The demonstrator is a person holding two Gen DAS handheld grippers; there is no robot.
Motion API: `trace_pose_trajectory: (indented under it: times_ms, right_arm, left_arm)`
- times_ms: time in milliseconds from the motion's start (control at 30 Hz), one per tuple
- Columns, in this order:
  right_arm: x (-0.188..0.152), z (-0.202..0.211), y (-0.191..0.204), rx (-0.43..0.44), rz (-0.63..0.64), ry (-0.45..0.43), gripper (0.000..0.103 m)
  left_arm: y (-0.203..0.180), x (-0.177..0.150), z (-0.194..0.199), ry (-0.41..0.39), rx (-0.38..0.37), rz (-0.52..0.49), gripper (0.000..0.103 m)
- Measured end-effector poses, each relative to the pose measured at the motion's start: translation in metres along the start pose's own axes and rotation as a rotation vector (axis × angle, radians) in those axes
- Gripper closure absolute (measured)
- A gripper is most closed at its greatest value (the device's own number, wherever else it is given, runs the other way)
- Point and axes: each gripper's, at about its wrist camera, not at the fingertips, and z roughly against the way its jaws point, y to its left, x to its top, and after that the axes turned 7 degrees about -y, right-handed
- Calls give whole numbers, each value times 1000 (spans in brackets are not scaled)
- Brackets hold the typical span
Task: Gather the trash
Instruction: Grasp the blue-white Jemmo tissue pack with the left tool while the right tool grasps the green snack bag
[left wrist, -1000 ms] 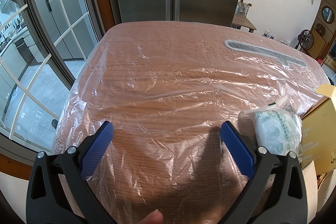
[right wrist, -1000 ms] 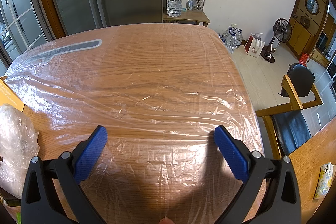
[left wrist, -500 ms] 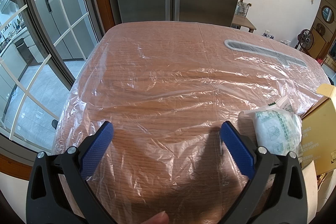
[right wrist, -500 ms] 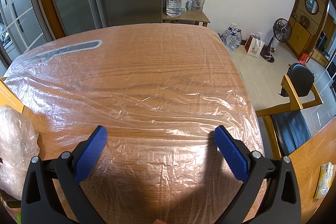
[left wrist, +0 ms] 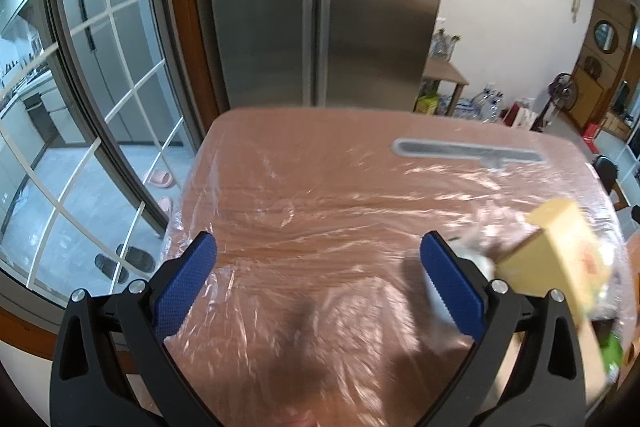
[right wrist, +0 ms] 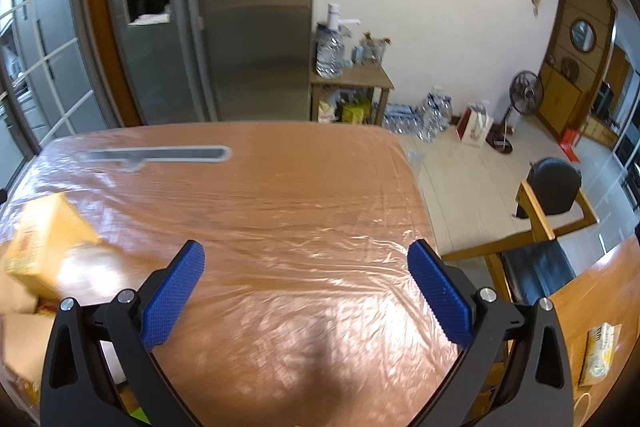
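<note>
The trash, a yellow cardboard box with a crumpled plastic bag beside it, is seen on the plastic-covered wooden table, between the two grippers. The left gripper and right gripper are both spread wide, and nothing is held.

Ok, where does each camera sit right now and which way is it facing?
Left wrist: on the left gripper, over the wrapped table, facing the fridge; box at right; open blue fingers show.
Right wrist: on the right gripper, same heading; chair at right; open fingers show.
Shared: table, fridge, box, grey strip.
</note>
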Motion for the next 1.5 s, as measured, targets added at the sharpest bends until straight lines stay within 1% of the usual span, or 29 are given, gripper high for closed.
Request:
trace_pose_trajectory:
  times_ms: [67, 167, 267, 333, 400, 500, 533, 633, 767, 833, 933, 1000, 1100, 1167, 1300, 1433, 1500]
  right_arm:
    - [-1, 19, 11, 20, 22, -17, 4]
    - [-9, 47, 29, 61, 40, -36, 4]
    - [-24, 70, 41, 135, 29, -16, 4]
    - [-34, 84, 47, 172, 18, 1, 4]
    - [-43, 94, 51, 208, 9, 26, 4]
    - [-57, 99, 59, 241, 5, 71, 4]
    - [-63, 99, 63, 247, 10, 91, 4]
    - [-79, 91, 74, 265, 24, 144, 4]
    - [-95, 78, 87, 290, 55, 202, 4]
    - [-98, 75, 92, 317, 71, 224, 4]
    - [-103, 70, 99, 311, 121, 237, 4]
    - [-105, 66, 99, 304, 138, 251, 4]
    - [-107, 60, 97, 318, 138, 266, 4]
    - [-109, 55, 99, 330, 139, 272, 4]
    - [-112, 47, 99, 336, 140, 294, 4]
    - [-115, 45, 100, 336, 158, 294, 4]
    - [-116, 44, 100, 340, 160, 296, 4]
  left_arm:
    - [-8, -3, 22, -27, -10, -26, 2]
    - [-25, -17, 51, -38, -42, -75, 2]
    - [-37, -34, 77, -53, -66, -121, 2]
    - [-42, -49, 94, -51, -121, -136, 2]
    - [-51, -64, 108, -22, -196, -144, 2]
    - [-68, -82, 117, 15, -255, -183, 2]
    - [-76, -90, 118, 27, -268, -215, 2]
    - [-93, -104, 113, 52, -288, -269, 2]
    - [-107, -112, 99, 103, -370, -284, 2]
    - [-109, -110, 93, 115, -389, -288, 2]
    - [-111, -111, 79, 147, -395, -303, 2]
    - [-110, -113, 68, 179, -402, -294, 2]
    - [-112, -118, 58, 215, -414, -278, 2]
    - [-115, -121, 54, 220, -414, -284, 2]
    - [-118, -122, 46, 234, -405, -297, 7]
    - [-119, -123, 37, 256, -408, -287, 13]
    - [-114, -124, 40, 257, -416, -282, 16]
